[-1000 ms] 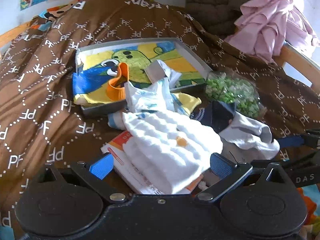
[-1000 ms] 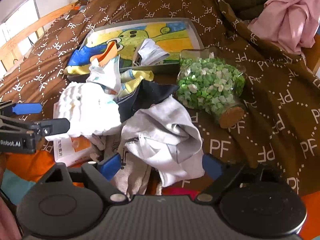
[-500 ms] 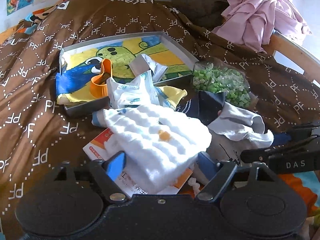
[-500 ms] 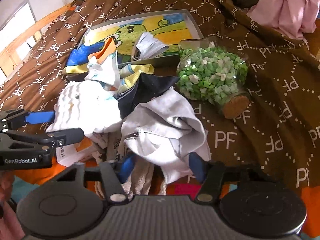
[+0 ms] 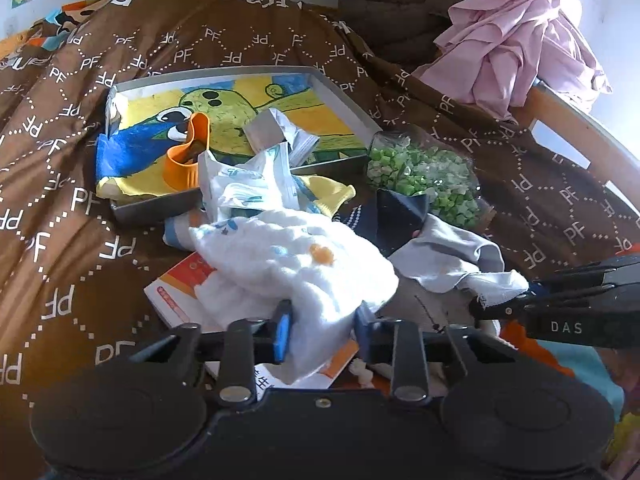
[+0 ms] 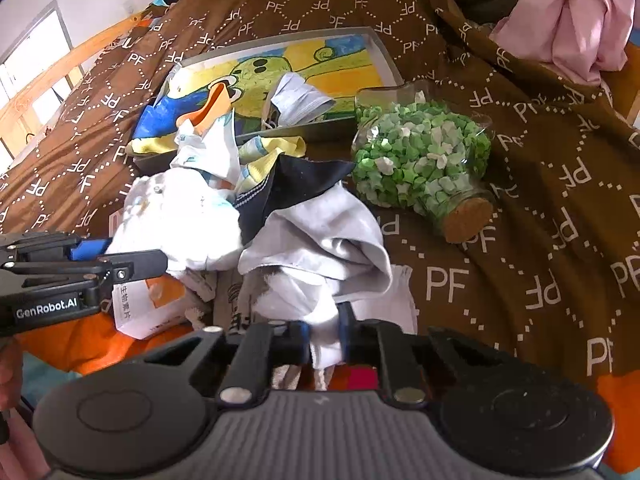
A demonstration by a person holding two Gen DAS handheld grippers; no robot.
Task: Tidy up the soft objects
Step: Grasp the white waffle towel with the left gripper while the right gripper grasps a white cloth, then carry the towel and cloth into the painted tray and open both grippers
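Now each hand-held gripper just closed: left (image 5: pixel 322 330) on white cloth (image 5: pixel 296 264), right (image 6: pixel 324 338) on grey cloth (image 6: pixel 320 240).

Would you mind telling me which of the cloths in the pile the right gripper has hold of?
The pale grey cloth: the right gripper pinches its near edge. The fluffy white cloth is in the left gripper, and the navy one lies untouched.

Brown bedspread (image 5: pixel 248 40) (cluttered): tray (image 5: pixel 344 98), clothes (image 5: pixel 296 264)

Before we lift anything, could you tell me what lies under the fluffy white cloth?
An orange-and-white booklet sticks out from beneath the fluffy white cloth, flat on the brown bedspread. How far the booklet runs, and whether anything else lies under the cloth, is covered.
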